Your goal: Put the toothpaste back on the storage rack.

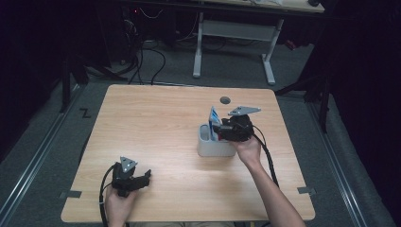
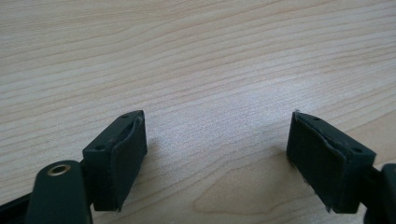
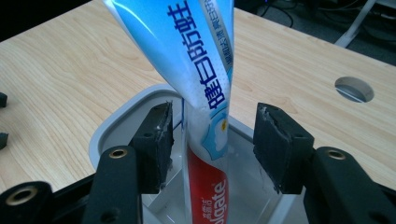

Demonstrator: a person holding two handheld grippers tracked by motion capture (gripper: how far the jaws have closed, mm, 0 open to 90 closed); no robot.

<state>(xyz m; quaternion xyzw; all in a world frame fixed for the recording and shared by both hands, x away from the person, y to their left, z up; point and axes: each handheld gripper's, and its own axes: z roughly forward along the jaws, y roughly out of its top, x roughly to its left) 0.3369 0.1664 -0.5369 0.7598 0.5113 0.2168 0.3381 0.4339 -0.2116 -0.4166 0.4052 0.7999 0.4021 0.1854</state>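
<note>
Letting go of toothpaste tube (image 3: 201,70) in grey holder (image 3: 116,123): right gripper (image 3: 212,140) jaws apart, pads off tube; lift straight up w/o snagging. Left gripper (image 2: 215,154) apart, idle on worktop (image 2: 196,56).

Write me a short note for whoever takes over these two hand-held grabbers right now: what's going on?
Right gripper: open, its jaws either side of the toothpaste tube, pads clear of it.
Left gripper: open, nothing between its jaws, low over bare table at the near left.
Toothpaste tube stands tilted in the grey holder, right of centre.
Done: tube is in the holder.
Left: probably draw the right gripper back without tipping the tube.
</note>
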